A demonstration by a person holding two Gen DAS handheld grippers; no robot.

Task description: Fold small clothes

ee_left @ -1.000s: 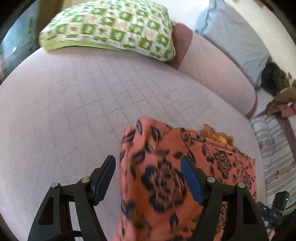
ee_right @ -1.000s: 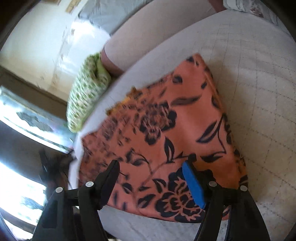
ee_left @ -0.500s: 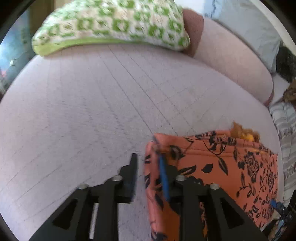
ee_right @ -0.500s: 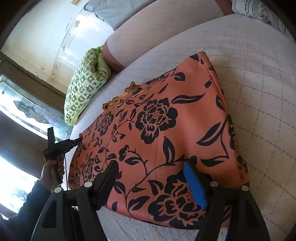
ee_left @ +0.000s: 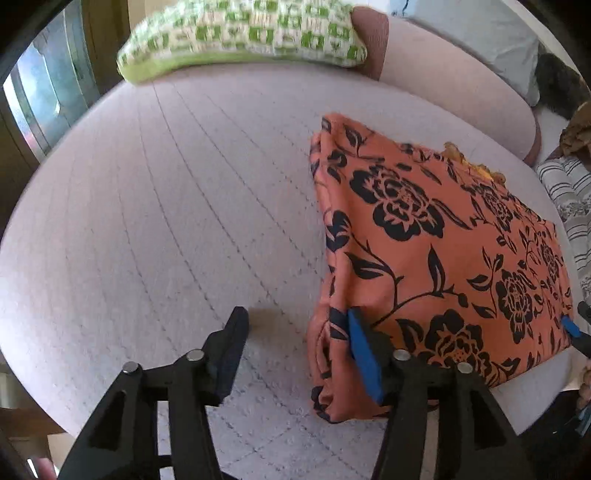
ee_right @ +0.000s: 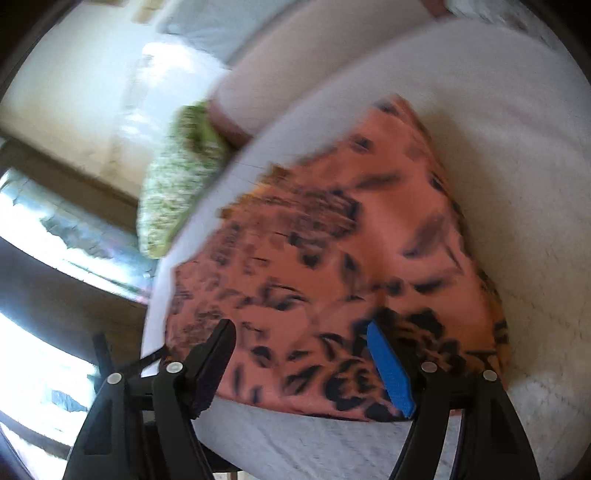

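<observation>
An orange cloth with black flowers [ee_left: 436, 258] lies folded flat on the pale quilted cushion [ee_left: 166, 221]. My left gripper [ee_left: 295, 326] hangs at the cloth's near left corner, its jaws opening. Its blue-padded finger [ee_left: 360, 343] is over the cloth and the other finger [ee_left: 231, 343] over bare cushion; the cloth's edge fold lies between them, unpressed. In the blurred right wrist view my right gripper [ee_right: 299, 334] stands open over the near edge of the cloth [ee_right: 332, 240]. Its blue tip [ee_left: 570, 326] shows at the cloth's far right corner.
A green and white checked pillow [ee_left: 243, 37] lies at the back of the cushion, beside a pink bolster [ee_left: 454, 77] and a pale blue pillow [ee_left: 480, 33]. Striped fabric [ee_left: 569, 199] lies off the right side. A window [ee_left: 40, 96] is at the left.
My left gripper narrowed at the cloth's corner, then widened and drew off to the left, so the cloth now sits to its right. The right wrist view has blurred.
</observation>
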